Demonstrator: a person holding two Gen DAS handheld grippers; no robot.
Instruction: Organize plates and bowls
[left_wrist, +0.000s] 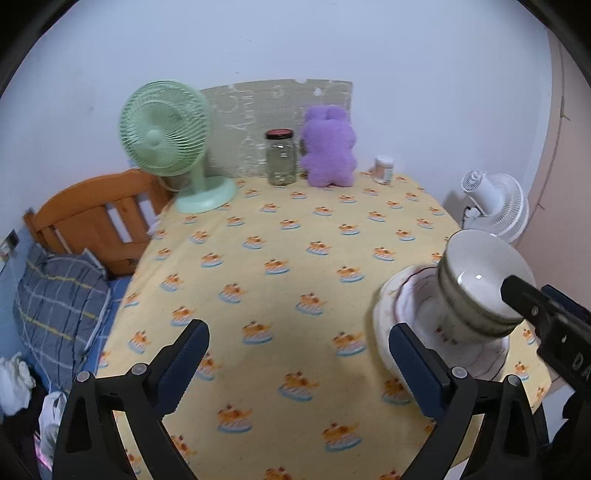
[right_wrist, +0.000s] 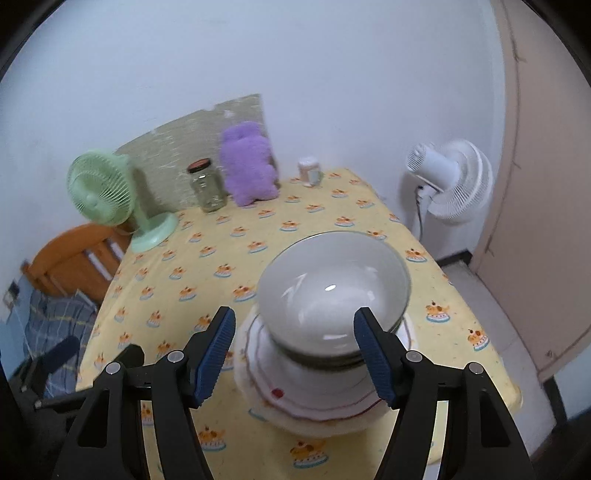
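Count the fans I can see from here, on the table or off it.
2. The green fan stands on the table's far left corner, beside the glass jar. The white fan stands off the table, past its right edge by the wall. Others could be out of frame.

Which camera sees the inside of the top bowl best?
The right wrist view: the top bowl sits mid-frame, its whole rim and pale inside showing. In the left wrist view the bowl sits far right, tilted by the lens and partly hidden behind the right gripper.
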